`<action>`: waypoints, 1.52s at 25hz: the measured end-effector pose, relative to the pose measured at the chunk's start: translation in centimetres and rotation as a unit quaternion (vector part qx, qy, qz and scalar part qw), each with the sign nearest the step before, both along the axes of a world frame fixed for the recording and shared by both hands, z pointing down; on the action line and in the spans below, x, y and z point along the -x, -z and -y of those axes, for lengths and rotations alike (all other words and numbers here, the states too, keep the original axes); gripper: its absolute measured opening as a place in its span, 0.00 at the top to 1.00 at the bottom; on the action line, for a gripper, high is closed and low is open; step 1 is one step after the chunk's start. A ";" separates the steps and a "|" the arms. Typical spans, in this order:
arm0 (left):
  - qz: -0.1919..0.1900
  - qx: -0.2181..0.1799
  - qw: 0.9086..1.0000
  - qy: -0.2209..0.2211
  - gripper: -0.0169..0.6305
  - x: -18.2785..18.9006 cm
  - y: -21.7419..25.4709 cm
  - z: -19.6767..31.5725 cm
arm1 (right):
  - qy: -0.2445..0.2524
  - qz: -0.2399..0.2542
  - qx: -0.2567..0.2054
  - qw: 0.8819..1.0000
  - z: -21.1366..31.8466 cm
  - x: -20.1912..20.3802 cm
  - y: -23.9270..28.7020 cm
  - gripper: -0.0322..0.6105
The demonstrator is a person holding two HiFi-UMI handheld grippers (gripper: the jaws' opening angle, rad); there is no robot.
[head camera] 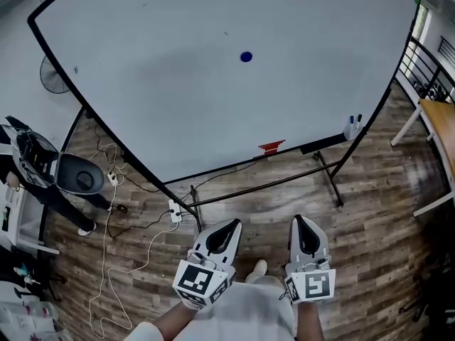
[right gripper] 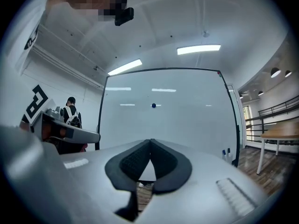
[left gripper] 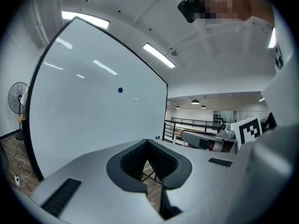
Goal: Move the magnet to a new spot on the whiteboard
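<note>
Head view: the blue round magnet (head camera: 246,57) sits high on the whiteboard (head camera: 178,112), apart from the marker tray at the board's lower edge. Both tools are held low and close to the body over the wood floor, well apart from the board. The left gripper (head camera: 226,234) and right gripper (head camera: 306,234) point forward side by side. The magnet lies ahead and far above both, a little closer to the left one's line. Being round, it has no long axis to match.

Left gripper view: the fingers are clenched tip to tip on nothing. The board is seen at a slant, with the magnet up and left of the tips.

Right gripper view: these fingers are also clenched and empty. This gripper faces the board squarely, and the magnet stands almost straight above its tips, so it seems better aimed.
</note>
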State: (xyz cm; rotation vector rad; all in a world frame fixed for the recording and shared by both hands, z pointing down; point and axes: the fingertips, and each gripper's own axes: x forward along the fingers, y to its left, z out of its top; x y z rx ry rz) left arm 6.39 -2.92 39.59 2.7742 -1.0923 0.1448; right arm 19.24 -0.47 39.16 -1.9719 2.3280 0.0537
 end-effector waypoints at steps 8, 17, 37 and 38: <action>0.003 -0.011 1.000 0.021 0.96 -2.1 1.5 4.6 | 0.032 0.001 -0.012 0.999 5.5 -1.5 2.3 0.95; -0.005 -0.017 1.000 0.023 0.96 -1.5 2.7 8.9 | 0.009 -0.014 -0.009 1.000 9.2 -1.8 3.2 0.95; -0.006 -0.037 0.999 0.015 0.96 1.2 4.8 13.3 | 0.029 -0.039 -0.044 0.998 16.5 2.0 8.7 0.79; -0.007 -0.038 0.999 0.014 0.96 1.2 5.0 13.6 | 0.030 -0.040 -0.048 0.998 17.2 2.1 9.3 0.79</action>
